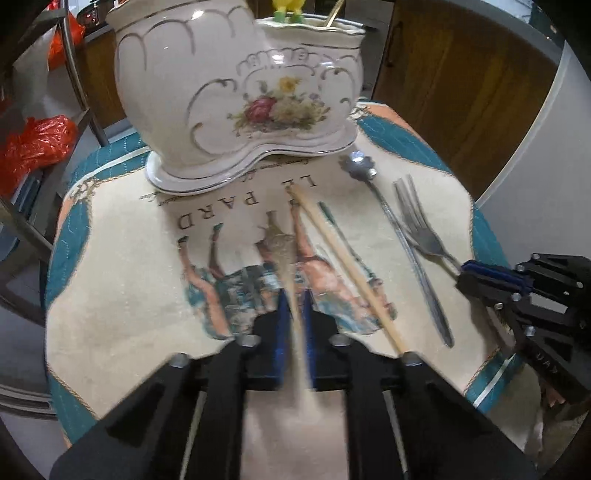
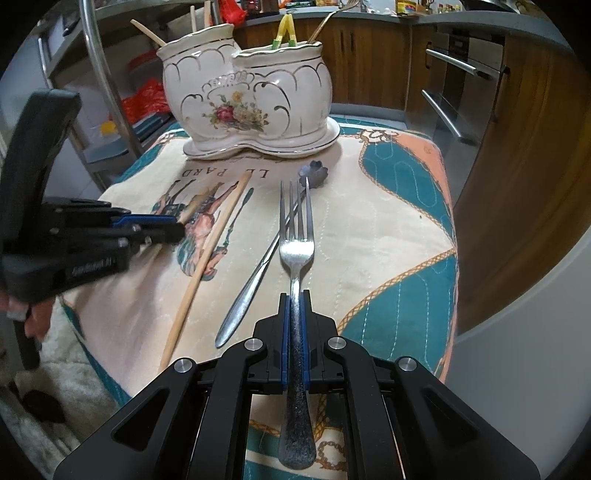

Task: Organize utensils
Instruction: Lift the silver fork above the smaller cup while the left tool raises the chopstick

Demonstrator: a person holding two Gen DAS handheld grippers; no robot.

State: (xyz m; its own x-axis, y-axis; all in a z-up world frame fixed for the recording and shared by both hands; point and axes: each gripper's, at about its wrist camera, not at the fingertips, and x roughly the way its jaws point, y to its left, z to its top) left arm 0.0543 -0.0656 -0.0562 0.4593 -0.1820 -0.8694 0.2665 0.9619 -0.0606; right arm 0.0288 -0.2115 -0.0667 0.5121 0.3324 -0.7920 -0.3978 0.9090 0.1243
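Observation:
A white floral ceramic utensil holder (image 1: 236, 96) with two pots stands at the far end of the cloth; it also shows in the right wrist view (image 2: 251, 107). My left gripper (image 1: 294, 295) is shut on a wooden chopstick (image 1: 295, 266), blurred, pointing toward the holder. A second chopstick (image 1: 347, 262) lies beside it on the cloth. My right gripper (image 2: 295, 299) is shut on the handle of a steel fork (image 2: 297, 236), tines forward. A flower-headed steel spoon (image 2: 266, 251) lies just left of the fork.
A printed cloth (image 2: 388, 229) covers the small table. The holder's pots hold several utensils, including yellow tongs (image 2: 286, 31). Red plastic bags (image 1: 33, 144) and a metal chair frame (image 2: 107, 85) are at left. Wooden cabinets (image 2: 480, 122) stand behind and right.

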